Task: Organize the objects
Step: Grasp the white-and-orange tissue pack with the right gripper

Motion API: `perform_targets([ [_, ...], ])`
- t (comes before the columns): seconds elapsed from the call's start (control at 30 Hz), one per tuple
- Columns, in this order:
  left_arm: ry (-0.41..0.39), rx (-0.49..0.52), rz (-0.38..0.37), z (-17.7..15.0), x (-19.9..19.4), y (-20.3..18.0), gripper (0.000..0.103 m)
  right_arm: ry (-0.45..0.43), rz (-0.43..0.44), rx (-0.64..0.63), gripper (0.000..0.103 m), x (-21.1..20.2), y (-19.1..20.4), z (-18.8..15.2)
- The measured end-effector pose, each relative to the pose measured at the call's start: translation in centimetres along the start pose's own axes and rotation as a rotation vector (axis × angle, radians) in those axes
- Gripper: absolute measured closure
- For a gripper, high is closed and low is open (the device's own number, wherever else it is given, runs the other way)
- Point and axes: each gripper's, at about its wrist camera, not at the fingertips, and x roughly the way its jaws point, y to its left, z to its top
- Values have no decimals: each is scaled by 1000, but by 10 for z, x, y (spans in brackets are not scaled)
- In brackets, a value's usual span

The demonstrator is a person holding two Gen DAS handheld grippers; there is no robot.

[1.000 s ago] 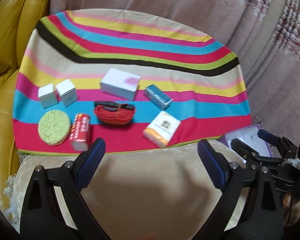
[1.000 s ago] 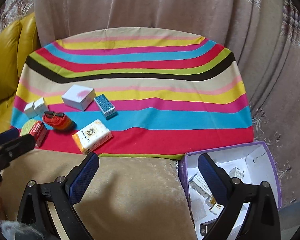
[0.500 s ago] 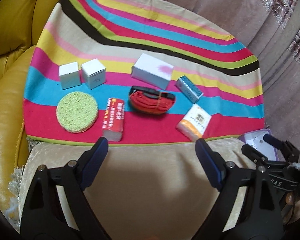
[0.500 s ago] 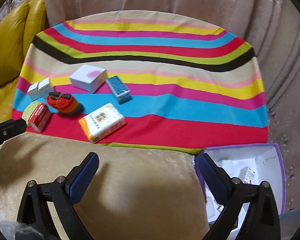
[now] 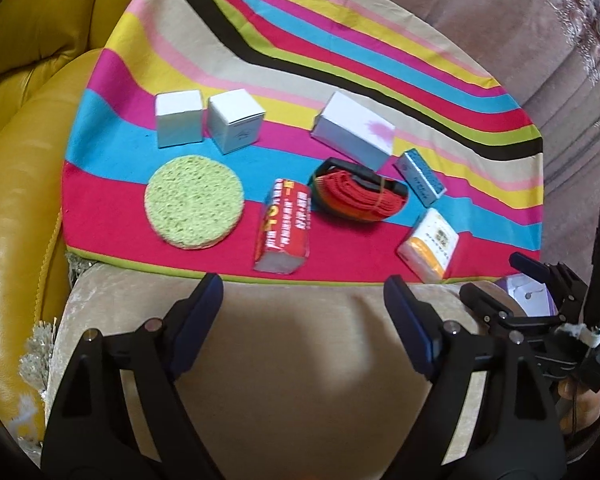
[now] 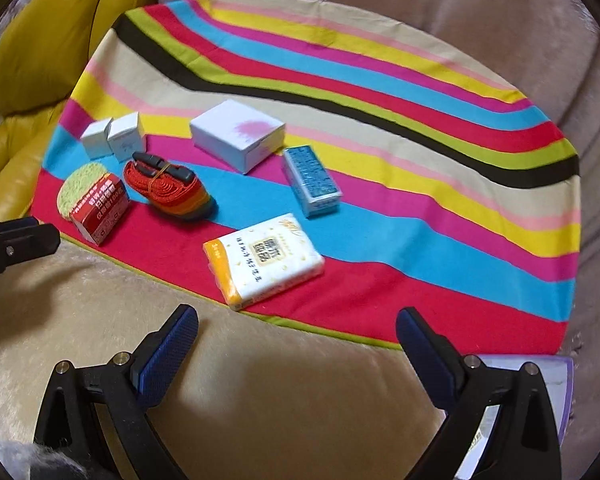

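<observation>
On a striped cloth (image 5: pixel 340 60) (image 6: pixel 380 92) lie two small white boxes (image 5: pixel 179 118) (image 5: pixel 236 120), a larger white box (image 5: pixel 352 132) (image 6: pixel 238 134), a green round sponge (image 5: pixel 194 208) (image 6: pixel 78 188), a red packet (image 5: pixel 286 226) (image 6: pixel 98 212), a coiled red strap (image 5: pixel 356 194) (image 6: pixel 168 184), a blue box (image 5: pixel 420 178) (image 6: pixel 312 180) and a tissue pack (image 5: pixel 430 246) (image 6: pixel 262 260). My left gripper (image 5: pixel 304 296) hovers over the beige cushion just short of the red packet, its jaws closing with nothing between them. My right gripper (image 6: pixel 298 328) stands open near the tissue pack, holding nothing.
A yellow leather sofa (image 5: pixel 16 120) (image 6: pixel 32 52) borders the cloth on the left. A purple-edged box (image 6: pixel 556 372) (image 5: pixel 528 292) sits at the lower right. The beige plush cushion (image 5: pixel 300 380) (image 6: pixel 260 400) fills the foreground. Brownish drapery (image 6: pixel 460 8) hangs behind.
Both grippers have come down and nearer to the objects, which now look larger. The left jaws have narrowed somewhat. Nothing on the cloth has shifted.
</observation>
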Motion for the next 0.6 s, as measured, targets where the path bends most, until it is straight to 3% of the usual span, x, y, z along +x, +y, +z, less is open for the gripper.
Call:
perform_targets([
  [0.6,23,-3,-9,-1,8,3,20,112,53,-130,3,52,15,30],
])
